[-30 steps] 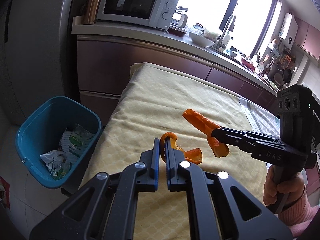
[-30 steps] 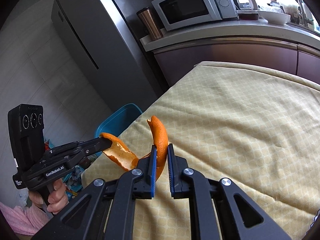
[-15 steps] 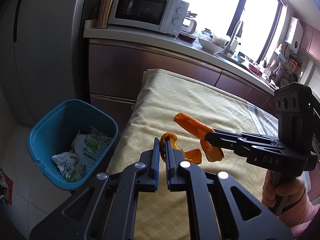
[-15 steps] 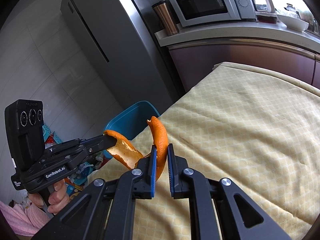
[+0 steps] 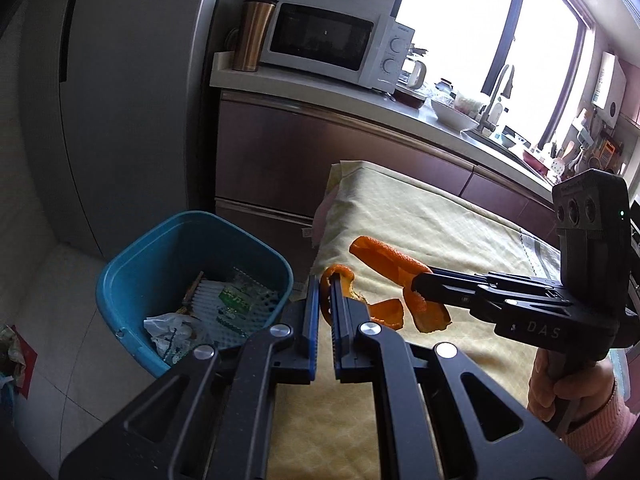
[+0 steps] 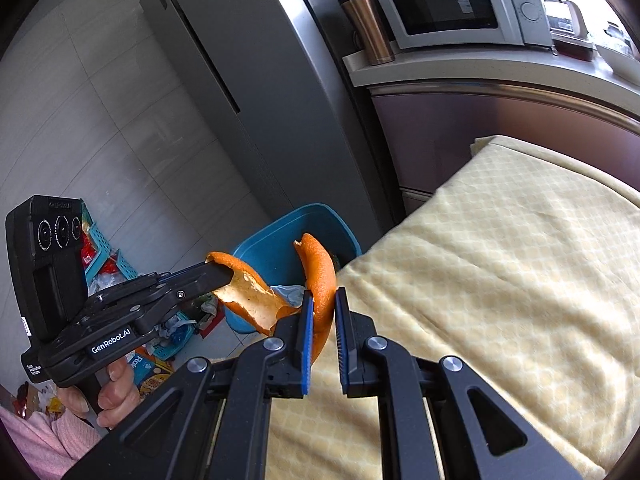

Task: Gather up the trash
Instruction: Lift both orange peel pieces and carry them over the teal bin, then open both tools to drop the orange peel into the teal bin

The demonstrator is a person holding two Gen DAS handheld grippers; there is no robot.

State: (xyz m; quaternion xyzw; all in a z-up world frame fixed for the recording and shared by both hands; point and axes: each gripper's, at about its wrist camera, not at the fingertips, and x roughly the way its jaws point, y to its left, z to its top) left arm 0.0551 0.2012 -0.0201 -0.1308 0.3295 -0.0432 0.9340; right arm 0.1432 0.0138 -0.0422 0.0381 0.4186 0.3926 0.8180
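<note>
Both tongs [image 5: 325, 285] [image 6: 323, 300] pinch orange peel [image 5: 390, 258], hiding its middle

Home kitchen; white microwave [image 5: 334, 46] on a pale worktop [image 5: 320, 88] beside a copper travel mug [image 5: 252, 34]; tall grey fridge [image 5: 120, 92] at the worktop's end; brown cabinet fronts [image 5: 304, 152] below; sink tap [image 5: 498, 92] and a white bowl [image 5: 452, 114] under a bright window [image 5: 460, 20]; utensils crowd the far sill; table under a yellow quilted cloth [image 6: 500, 272]; teal waste bin [image 5: 160, 248] on a pale tiled floor [image 5: 60, 280].
</note>
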